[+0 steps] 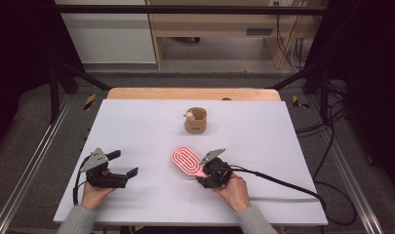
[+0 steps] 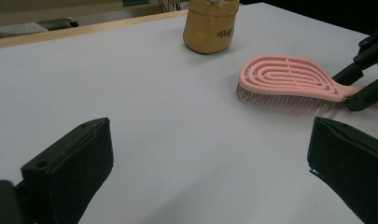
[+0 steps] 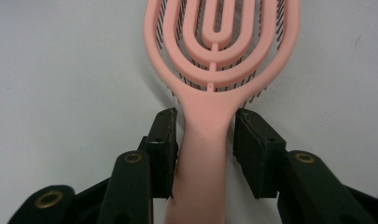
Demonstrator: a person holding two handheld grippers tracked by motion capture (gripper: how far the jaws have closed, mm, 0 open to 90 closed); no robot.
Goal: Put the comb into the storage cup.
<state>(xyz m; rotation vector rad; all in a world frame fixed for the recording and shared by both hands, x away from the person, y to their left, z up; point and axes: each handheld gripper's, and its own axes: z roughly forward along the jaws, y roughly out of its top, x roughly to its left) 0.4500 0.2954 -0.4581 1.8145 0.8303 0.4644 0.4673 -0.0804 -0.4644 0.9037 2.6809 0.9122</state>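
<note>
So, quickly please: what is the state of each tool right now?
Left tool: open, holding nothing, resting on the table.
Right tool: closed on the pink hairbrush at its handle.

A salmon-pink plastic hairbrush (image 1: 186, 162) with a looped, concentric-oval openwork back and dark bristles was seen on a pale lavender-white tabletop (image 1: 136, 131) edged in light wood. A tan-yellow fabric pouch (image 1: 196, 120) bore small dark lettering. Both grippers, left (image 1: 128, 164) and right (image 1: 199, 176), were matt black, with brass-coloured rivets.
</note>
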